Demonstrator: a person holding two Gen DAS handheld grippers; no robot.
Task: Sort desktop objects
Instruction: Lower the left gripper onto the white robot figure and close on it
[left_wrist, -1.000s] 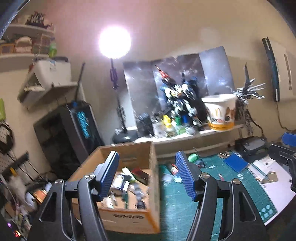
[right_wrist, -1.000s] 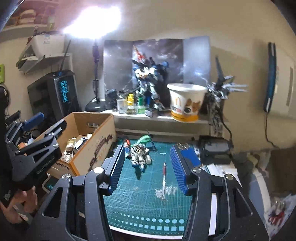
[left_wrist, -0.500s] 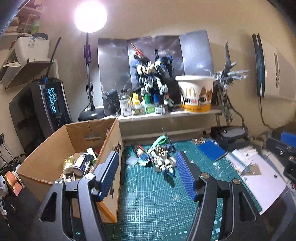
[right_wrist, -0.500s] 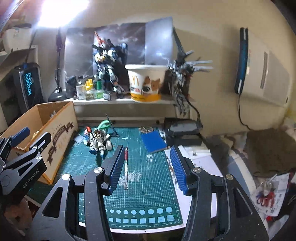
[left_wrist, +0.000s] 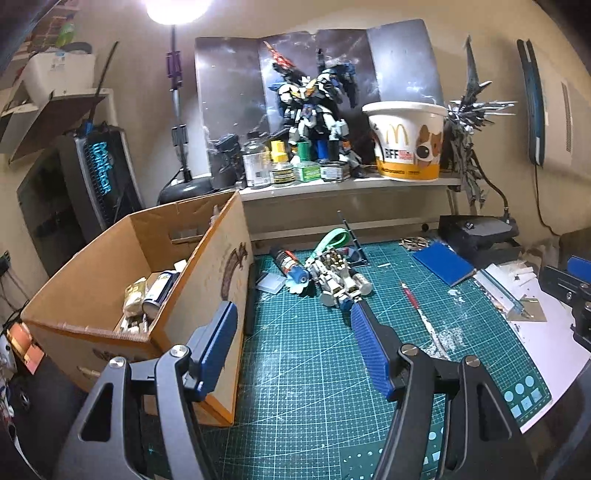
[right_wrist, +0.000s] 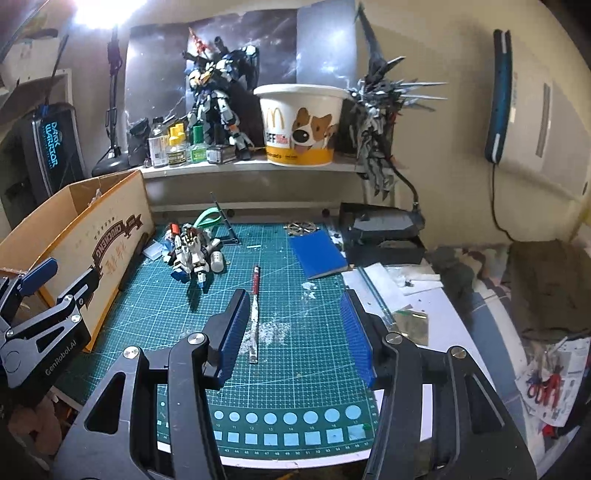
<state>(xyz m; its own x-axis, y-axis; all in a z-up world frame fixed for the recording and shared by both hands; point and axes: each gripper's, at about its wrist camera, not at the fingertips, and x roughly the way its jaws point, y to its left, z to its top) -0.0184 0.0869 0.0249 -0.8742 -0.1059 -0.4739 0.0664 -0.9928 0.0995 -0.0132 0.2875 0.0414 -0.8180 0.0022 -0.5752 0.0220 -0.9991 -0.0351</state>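
Note:
A white toy robot (left_wrist: 338, 277) lies on the green cutting mat (left_wrist: 314, 369) among a small bottle (left_wrist: 286, 260) and a green ring. It also shows in the right wrist view (right_wrist: 190, 254). A red-tipped craft knife (right_wrist: 255, 310) lies on the mat between my right fingers. A cardboard box (left_wrist: 122, 280) holding several items stands at the left. My left gripper (left_wrist: 291, 325) is open and empty, beside the box and short of the toy. My right gripper (right_wrist: 291, 314) is open and empty above the knife.
A blue pad (right_wrist: 317, 254) and a black case (right_wrist: 384, 229) lie at the back right. A shelf (right_wrist: 240, 168) carries paint bottles, a standing robot model and a McDonald's bucket (right_wrist: 299, 123). Papers and a ruler lie right of the mat (right_wrist: 388, 291).
Both grippers have swung right and down from the box side towards the mat. The left view now shows the toy closer. The right gripper has settled over the knife.

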